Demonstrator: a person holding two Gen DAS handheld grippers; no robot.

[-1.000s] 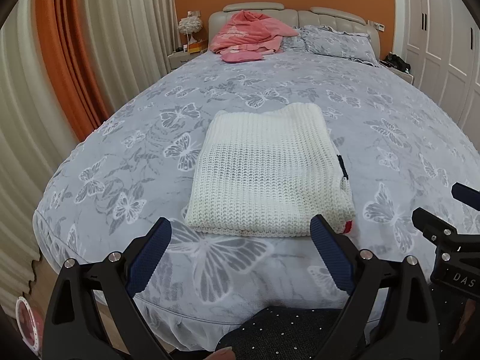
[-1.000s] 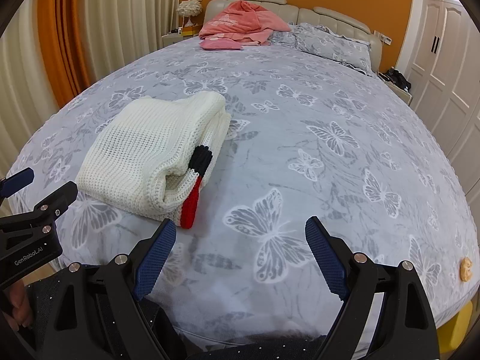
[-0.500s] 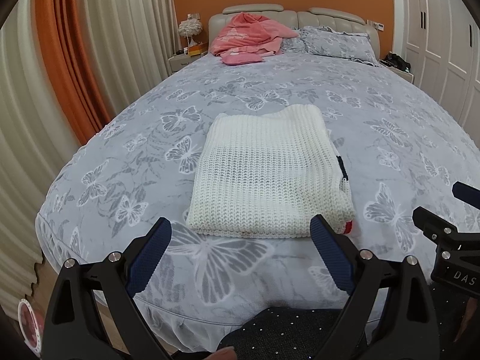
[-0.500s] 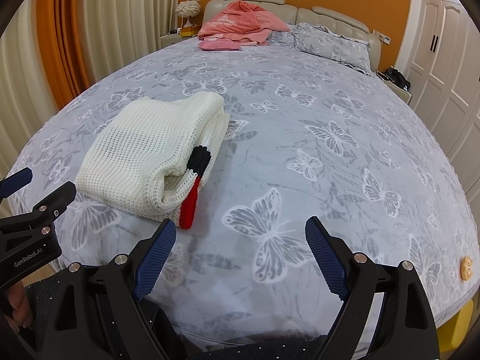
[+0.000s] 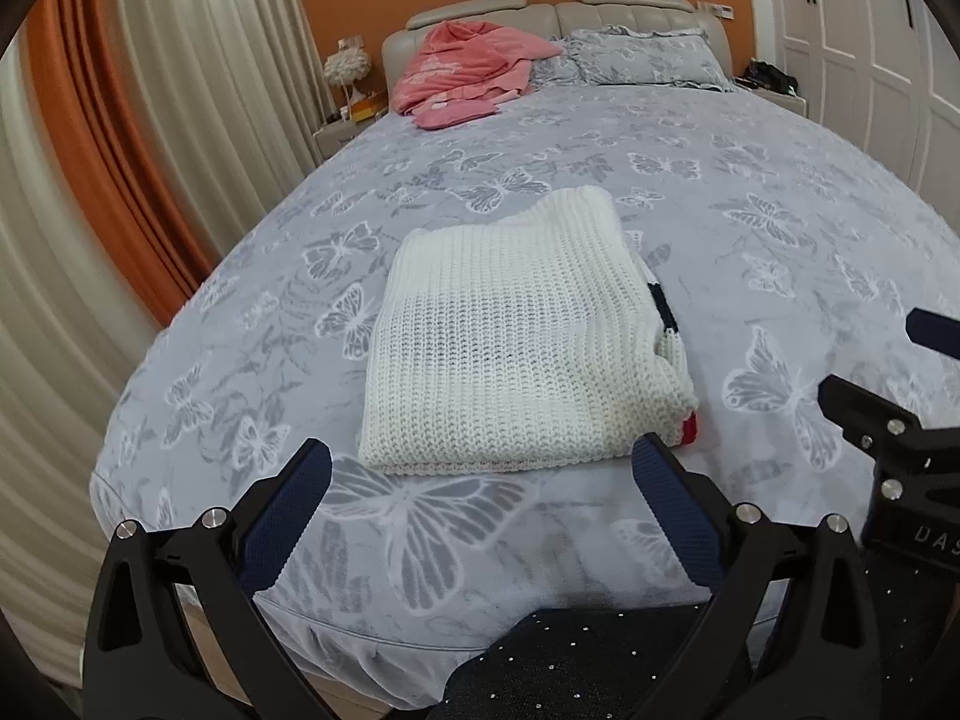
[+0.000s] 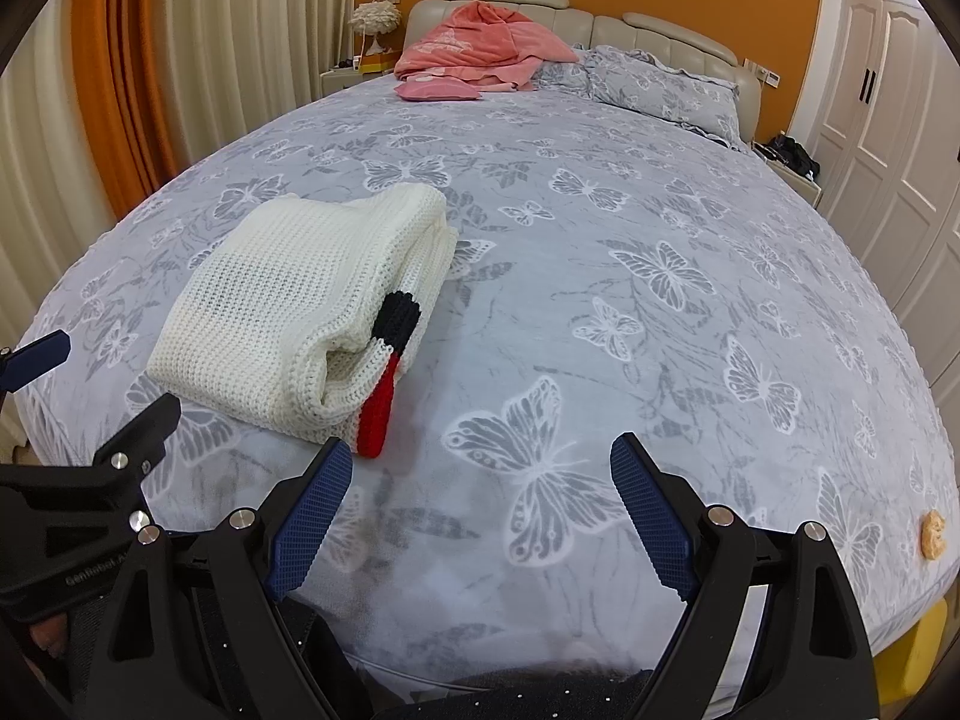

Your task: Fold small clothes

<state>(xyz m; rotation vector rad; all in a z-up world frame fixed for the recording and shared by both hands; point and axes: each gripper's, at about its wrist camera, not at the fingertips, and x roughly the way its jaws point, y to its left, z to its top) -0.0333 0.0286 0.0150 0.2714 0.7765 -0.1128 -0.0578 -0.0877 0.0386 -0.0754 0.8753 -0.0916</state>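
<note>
A white knitted sweater (image 5: pixel 516 336) lies folded into a rectangle on the butterfly-print bed cover (image 5: pixel 780 192), near the foot of the bed. Its black and red cuff (image 6: pixel 390 360) sticks out of the right side of the fold. My left gripper (image 5: pixel 483 450) hovers just in front of the sweater's near edge, its jaws opening with nothing between them. My right gripper (image 6: pixel 480 447) stands open over bare cover to the right of the sweater (image 6: pixel 300 300), and holds nothing. Each gripper shows at the edge of the other's view.
A heap of pink clothes (image 6: pixel 480 48) and a grey pillow (image 6: pixel 660 84) lie at the headboard. Curtains (image 5: pixel 150 150) hang left, white wardrobe doors (image 6: pixel 888 90) stand right. A small orange thing (image 6: pixel 933 534) lies at the bed's right edge. A dark speckled garment (image 5: pixel 600 660) shows below.
The left wrist view has rolled a little, so the bed looks tilted. The left jaws stand slightly wider. The sweater and the right gripper have not moved.
</note>
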